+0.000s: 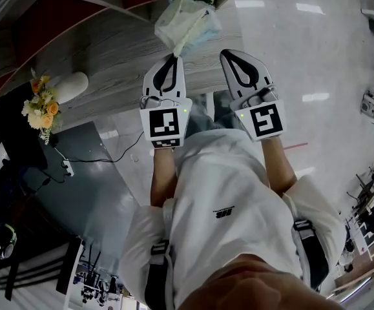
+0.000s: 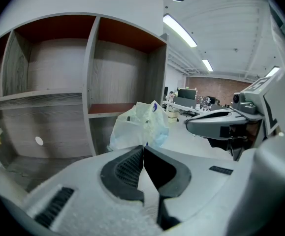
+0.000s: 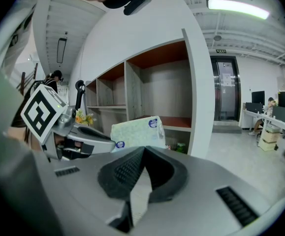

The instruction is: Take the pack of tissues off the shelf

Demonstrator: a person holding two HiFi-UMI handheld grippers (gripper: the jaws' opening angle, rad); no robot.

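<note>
Two tongs, both pressed together: the left tongs (image 1: 175, 58) pinch the wrapper of the pack of tissues (image 1: 185, 19) just before the shelf (image 1: 103, 50); the right tongs (image 1: 226, 54) grip nothing.

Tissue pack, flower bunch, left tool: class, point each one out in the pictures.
Tissue pack (image 1: 185, 19): head view, middle of its wrapper.
Flower bunch (image 1: 39, 110): head view, on the blooms.
Left tool (image 1: 174, 58): head view, its closed tips.
</note>
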